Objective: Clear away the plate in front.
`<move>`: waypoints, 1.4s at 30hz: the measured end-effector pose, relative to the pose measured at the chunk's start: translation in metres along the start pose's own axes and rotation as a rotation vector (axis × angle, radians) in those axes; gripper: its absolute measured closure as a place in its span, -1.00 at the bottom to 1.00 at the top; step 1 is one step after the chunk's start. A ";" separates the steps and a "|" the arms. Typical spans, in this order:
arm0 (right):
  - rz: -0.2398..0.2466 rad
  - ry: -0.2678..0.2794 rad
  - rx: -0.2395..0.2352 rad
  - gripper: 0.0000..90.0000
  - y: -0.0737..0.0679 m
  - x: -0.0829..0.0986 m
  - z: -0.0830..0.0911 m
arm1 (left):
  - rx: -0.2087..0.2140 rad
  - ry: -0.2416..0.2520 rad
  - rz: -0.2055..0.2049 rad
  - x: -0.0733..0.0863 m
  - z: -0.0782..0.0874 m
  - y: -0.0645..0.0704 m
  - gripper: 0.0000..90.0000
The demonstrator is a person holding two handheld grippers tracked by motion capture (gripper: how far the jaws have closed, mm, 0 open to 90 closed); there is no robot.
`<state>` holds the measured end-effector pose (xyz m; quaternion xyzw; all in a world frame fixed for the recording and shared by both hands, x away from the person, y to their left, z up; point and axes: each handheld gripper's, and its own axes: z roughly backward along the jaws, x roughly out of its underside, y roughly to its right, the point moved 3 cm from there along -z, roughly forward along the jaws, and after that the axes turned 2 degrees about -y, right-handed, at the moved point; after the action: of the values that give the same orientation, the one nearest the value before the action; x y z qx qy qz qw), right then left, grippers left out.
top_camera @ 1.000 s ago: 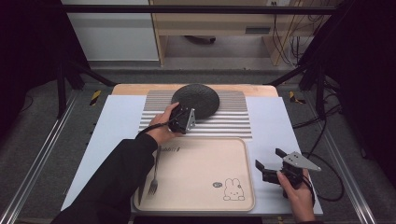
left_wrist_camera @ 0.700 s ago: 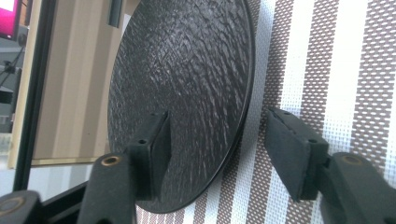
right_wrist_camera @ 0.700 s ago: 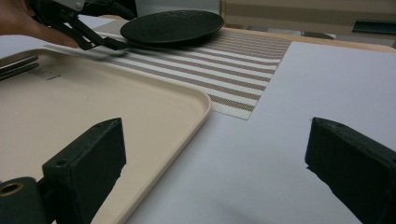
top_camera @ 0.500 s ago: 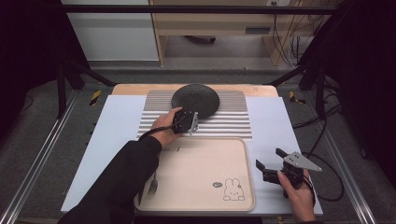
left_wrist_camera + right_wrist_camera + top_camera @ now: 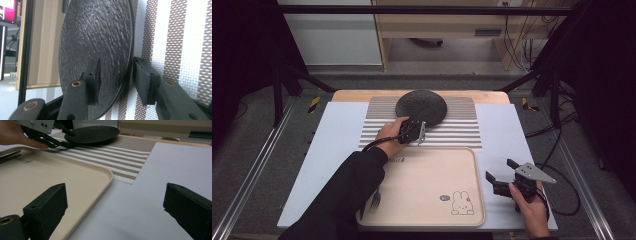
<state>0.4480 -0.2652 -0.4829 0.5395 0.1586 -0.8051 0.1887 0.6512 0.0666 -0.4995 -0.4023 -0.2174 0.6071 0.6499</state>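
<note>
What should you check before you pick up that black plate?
1. Left gripper at the black plate, its rim between the jaws: ok.
2. Jaws closed on the rim: not ok; in the left gripper view one pad looks to touch it, and a gap remains at the other.
3. Plate resting on the striped mat: ok.
4. Space free on the beige tray: ok, a fork lies at its left edge.
5. Right gripper out of the way: ok, open beside the tray.
</note>
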 end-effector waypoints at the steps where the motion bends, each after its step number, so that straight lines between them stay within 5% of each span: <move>1: -0.002 -0.001 -0.001 -0.87 0.000 0.000 0.000 | -0.001 -0.001 0.004 0.000 0.000 0.000 0.34; 26: -0.003 -0.009 -0.004 -0.87 0.000 0.001 -0.001 | -0.030 -0.043 -0.039 -0.003 -0.009 0.004 0.66; 32: -0.004 -0.007 -0.004 -0.87 0.000 0.001 -0.001 | -0.082 -0.055 -0.089 -0.005 -0.006 0.006 0.77; 37: -0.005 -0.006 -0.006 -0.87 0.000 0.001 -0.001 | -0.131 -0.055 -0.074 -0.008 0.001 -0.001 0.87; 42: -0.007 -0.005 -0.006 -0.87 0.000 0.001 -0.001 | -0.140 -0.053 -0.115 -0.013 0.005 -0.001 0.93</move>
<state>0.4482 -0.2648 -0.4836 0.5364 0.1627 -0.8065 0.1879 0.6460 0.0556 -0.4932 -0.4176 -0.2992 0.5626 0.6478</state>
